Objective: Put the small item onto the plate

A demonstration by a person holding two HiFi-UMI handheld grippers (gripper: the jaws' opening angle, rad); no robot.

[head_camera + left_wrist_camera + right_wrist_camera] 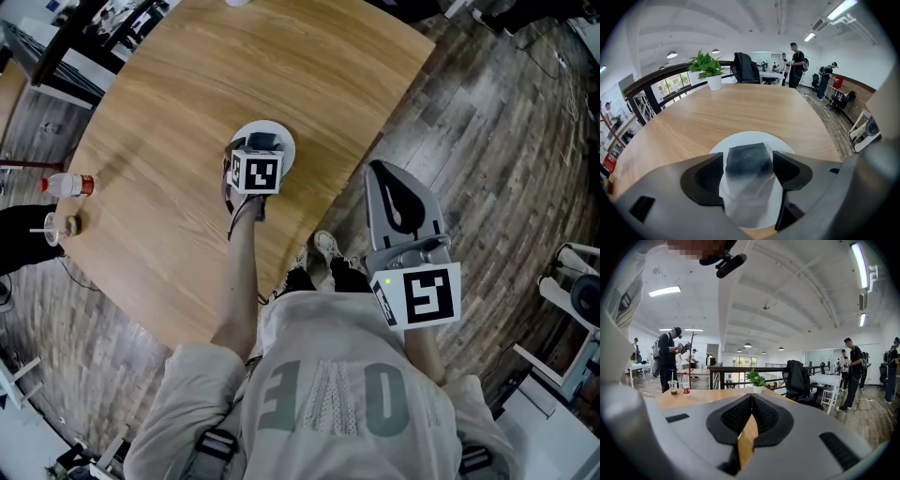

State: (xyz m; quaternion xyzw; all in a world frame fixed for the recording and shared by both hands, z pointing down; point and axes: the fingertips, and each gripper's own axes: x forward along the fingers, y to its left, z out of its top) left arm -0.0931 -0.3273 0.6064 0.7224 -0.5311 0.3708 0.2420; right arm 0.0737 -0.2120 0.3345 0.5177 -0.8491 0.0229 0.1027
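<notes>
Left gripper view: small item (749,161) inside left claw (748,164)

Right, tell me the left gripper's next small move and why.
Probably ease down and open. The left gripper is shut on the small item right over the white plate, so letting go should land it there. The right gripper is shut and empty.

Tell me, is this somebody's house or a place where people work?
Most likely a big shared office or workshop, not a house. Long strip lights run along a high ceiling, several people stand by white desks, and there's a jacket-draped office chair.
</notes>
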